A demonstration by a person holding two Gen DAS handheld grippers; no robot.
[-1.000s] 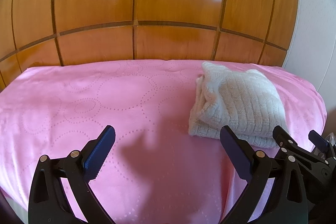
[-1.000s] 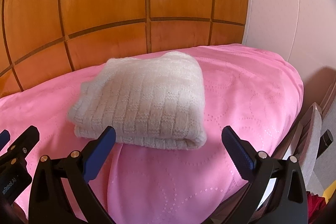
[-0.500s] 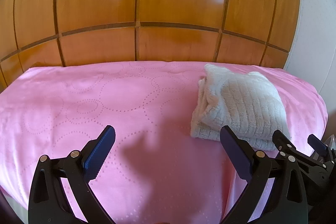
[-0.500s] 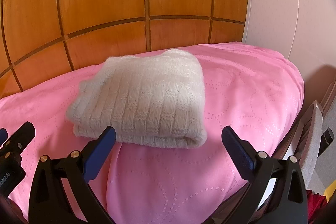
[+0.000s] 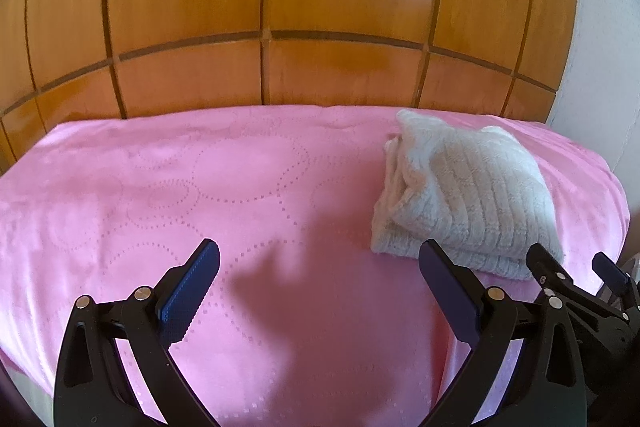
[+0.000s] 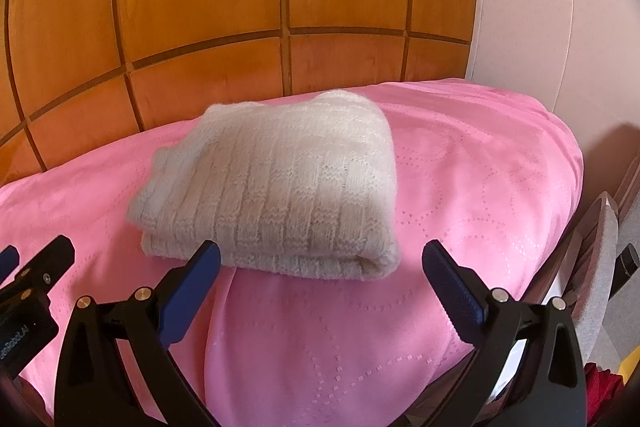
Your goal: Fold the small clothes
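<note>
Your left gripper [image 5: 320,269] and right gripper [image 6: 322,267] both gape wide, empty, and have drawn back a little from the sweater [image 6: 276,191]. It lies folded near the bed's [image 5: 200,187] right edge (untouched since); that fold looks finished.

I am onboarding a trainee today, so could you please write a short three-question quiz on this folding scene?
1. True or false: the cream knit garment lies folded on the pink bedspread.
2. Which tongs hold the garment? A) left tongs B) right tongs C) neither
3. Fill in: behind the bed stands a panelled ______ headboard.

Key: 1 true. 2 C, both tongs are open and clear of the garment. 3 wooden.
</note>
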